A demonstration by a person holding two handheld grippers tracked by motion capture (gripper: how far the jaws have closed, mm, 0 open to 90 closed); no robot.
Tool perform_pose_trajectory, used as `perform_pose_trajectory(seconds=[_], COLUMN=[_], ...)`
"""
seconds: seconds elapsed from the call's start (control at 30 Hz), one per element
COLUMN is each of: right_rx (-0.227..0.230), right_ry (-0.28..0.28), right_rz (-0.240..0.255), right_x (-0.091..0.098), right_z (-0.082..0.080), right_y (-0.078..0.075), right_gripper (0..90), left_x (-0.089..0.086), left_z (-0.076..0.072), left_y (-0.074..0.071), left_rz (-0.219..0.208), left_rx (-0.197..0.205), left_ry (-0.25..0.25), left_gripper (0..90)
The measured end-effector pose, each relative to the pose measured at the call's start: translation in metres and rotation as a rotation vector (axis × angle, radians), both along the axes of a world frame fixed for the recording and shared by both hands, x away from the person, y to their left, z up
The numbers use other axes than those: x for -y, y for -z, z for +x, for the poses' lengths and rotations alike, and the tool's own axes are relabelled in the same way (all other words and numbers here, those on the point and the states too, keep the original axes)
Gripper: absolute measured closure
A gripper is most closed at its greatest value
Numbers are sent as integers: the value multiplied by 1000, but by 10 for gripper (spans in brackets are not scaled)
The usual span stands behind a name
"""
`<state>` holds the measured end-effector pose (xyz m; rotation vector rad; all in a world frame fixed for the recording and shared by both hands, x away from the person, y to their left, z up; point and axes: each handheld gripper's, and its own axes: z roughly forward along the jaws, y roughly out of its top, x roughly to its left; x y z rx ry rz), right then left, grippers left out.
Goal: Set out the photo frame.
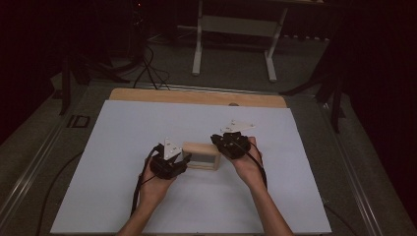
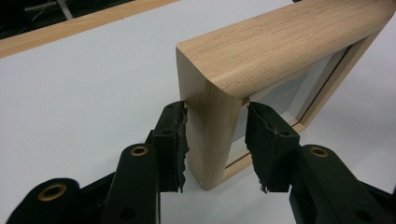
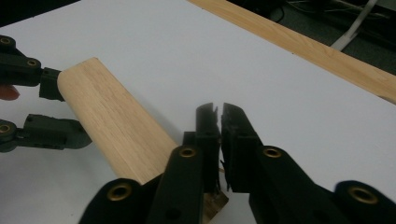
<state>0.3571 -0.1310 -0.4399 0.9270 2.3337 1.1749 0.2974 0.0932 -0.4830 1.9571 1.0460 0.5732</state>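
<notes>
A light wooden box frame (image 1: 201, 155) stands on its long edge in the middle of the white board, its glazed opening facing me. My left gripper (image 1: 187, 158) is at its left end. In the left gripper view the jaws (image 2: 215, 126) sit on either side of the frame's (image 2: 280, 46) short side wall, with both pads against the wood. My right gripper (image 1: 220, 142) is at the frame's right end. Its jaws (image 3: 219, 107) stand almost together above the near end of the frame (image 3: 112, 121). The left gripper (image 3: 58, 109) clamps the far end there.
The white board (image 1: 147, 123) covers the table, with a wooden strip (image 1: 196, 97) along its far edge. Beyond it stand a white desk frame (image 1: 236, 29) and dark cables (image 1: 147, 69) on the floor. Open board lies on all sides of the frame.
</notes>
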Motion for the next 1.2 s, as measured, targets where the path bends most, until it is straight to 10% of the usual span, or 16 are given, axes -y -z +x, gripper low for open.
perform_pose_trajectory(seconds=[0.5,1.2], right_rx=[-14,-17], right_ry=[-38,-153], right_rz=[98,61], right_x=[9,2], right_z=[-1,-16], right_y=[-3,-1], right_gripper=[557,317], left_x=[2,2], left_z=[0,1], left_y=[1,3], left_rz=[13,16], left_rx=[-5,-11], left_ry=[0,2], left_gripper=[575,575])
